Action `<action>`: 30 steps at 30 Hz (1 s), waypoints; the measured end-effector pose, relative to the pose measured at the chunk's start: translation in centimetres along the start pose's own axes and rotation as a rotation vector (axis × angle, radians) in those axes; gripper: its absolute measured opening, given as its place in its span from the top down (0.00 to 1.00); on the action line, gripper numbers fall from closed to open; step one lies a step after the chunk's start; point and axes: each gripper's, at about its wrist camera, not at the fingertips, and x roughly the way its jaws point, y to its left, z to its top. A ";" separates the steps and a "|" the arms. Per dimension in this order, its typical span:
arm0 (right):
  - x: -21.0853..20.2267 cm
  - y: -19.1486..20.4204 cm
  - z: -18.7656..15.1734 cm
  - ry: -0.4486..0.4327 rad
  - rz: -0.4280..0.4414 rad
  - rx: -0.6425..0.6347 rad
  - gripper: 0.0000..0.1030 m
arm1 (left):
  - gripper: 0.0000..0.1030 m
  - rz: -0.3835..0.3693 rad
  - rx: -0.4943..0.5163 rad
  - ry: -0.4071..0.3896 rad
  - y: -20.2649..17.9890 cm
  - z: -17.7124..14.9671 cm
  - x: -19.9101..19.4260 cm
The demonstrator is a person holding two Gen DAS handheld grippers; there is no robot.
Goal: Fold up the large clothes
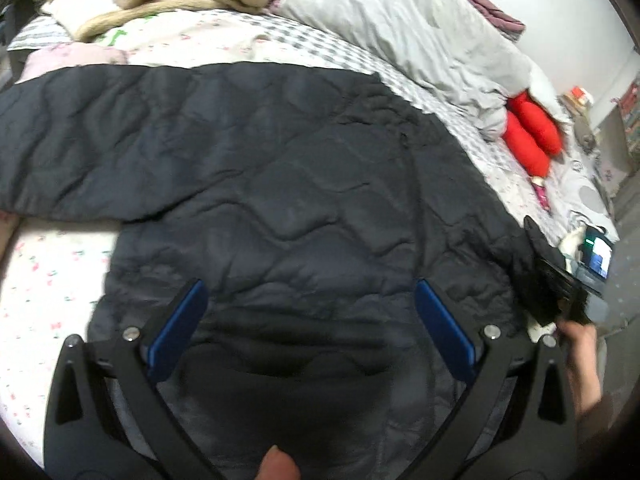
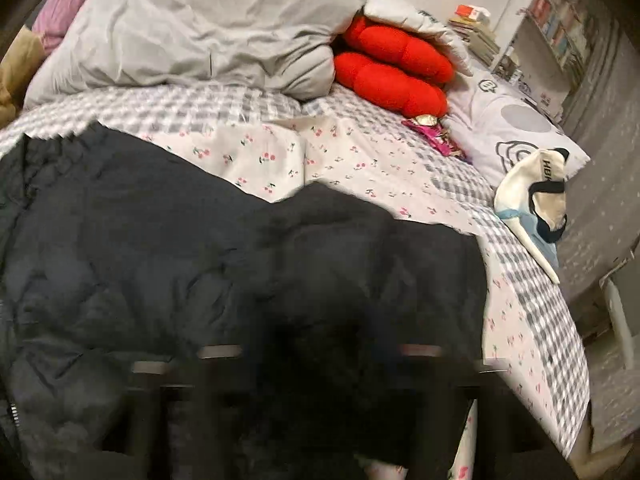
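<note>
A dark quilted jacket (image 1: 280,168) is spread flat on the bed (image 1: 52,280), one sleeve stretched out to the side. The left gripper (image 1: 311,300) is held above the jacket's lower part with its fingers (image 1: 180,328) spread wide and nothing between them. The right gripper (image 2: 320,392) is blurred over the jacket's edge; its jaws are pressed together, and whether cloth is pinched cannot be told.

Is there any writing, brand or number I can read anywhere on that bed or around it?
"HB", then cut off: black letters on the white cap at the bed's edge.
Pillow print: round emblems, no legible letters.
Stacked books and shelf: too blurred.
Lit screen: too small.
</note>
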 end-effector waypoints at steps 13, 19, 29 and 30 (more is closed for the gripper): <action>-8.7 -18.7 -1.4 -0.110 0.082 0.247 0.91 | 0.00 -0.051 0.114 -0.018 -3.6 -0.4 0.6; -7.4 -27.2 -11.4 0.050 0.242 0.347 0.85 | 0.00 -0.050 0.118 -0.004 -4.0 -0.7 1.0; -5.1 -37.4 -19.5 0.128 0.413 0.617 0.70 | 0.00 -0.071 0.216 -0.008 -5.8 -0.5 0.5; -4.8 -37.6 -18.8 0.123 0.426 0.622 0.66 | 0.00 -0.081 0.249 -0.008 -6.5 -0.2 0.6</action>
